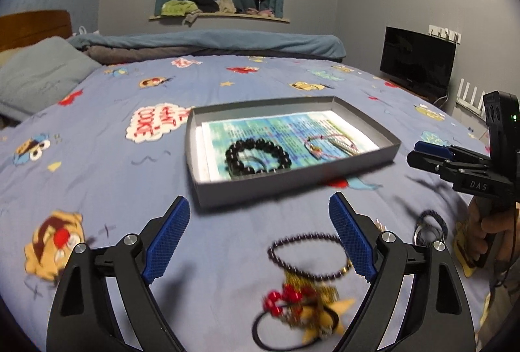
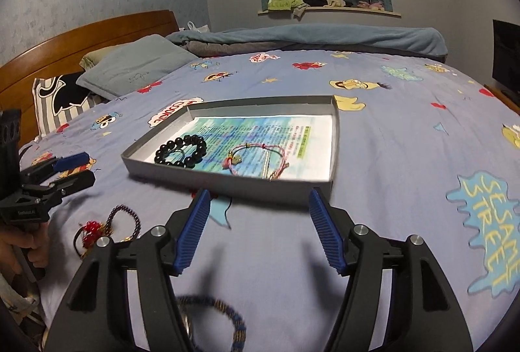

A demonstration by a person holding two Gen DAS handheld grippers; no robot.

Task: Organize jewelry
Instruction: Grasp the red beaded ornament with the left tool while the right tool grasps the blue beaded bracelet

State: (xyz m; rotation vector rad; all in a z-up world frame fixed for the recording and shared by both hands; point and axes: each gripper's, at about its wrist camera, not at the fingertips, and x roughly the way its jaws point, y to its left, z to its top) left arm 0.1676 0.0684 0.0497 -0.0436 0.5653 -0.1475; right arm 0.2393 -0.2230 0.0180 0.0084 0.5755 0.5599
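A shallow grey box (image 1: 292,186) (image 2: 227,189) lies on the bed, lined with a printed sheet. In it are a black bead bracelet (image 1: 258,157) (image 2: 181,150) and a pink cord bracelet (image 1: 328,144) (image 2: 260,158). My left gripper (image 1: 260,215) is open and empty above a dark bead bracelet (image 1: 308,254) (image 2: 125,219) and a red-bead hair tie with a gold star (image 1: 299,309) (image 2: 92,230). My right gripper (image 2: 256,212) is open and empty, in front of the box, above a dark braided band (image 2: 224,316) (image 1: 430,223). Each gripper shows in the other's view: the right (image 1: 429,154), the left (image 2: 74,168).
The blue cartoon bedsheet (image 2: 406,157) covers the bed. Pillows (image 2: 130,66) and a wooden headboard (image 2: 81,37) are at the left. A folded blanket (image 1: 211,42) lies at the far edge. A black monitor (image 1: 419,59) stands to the right.
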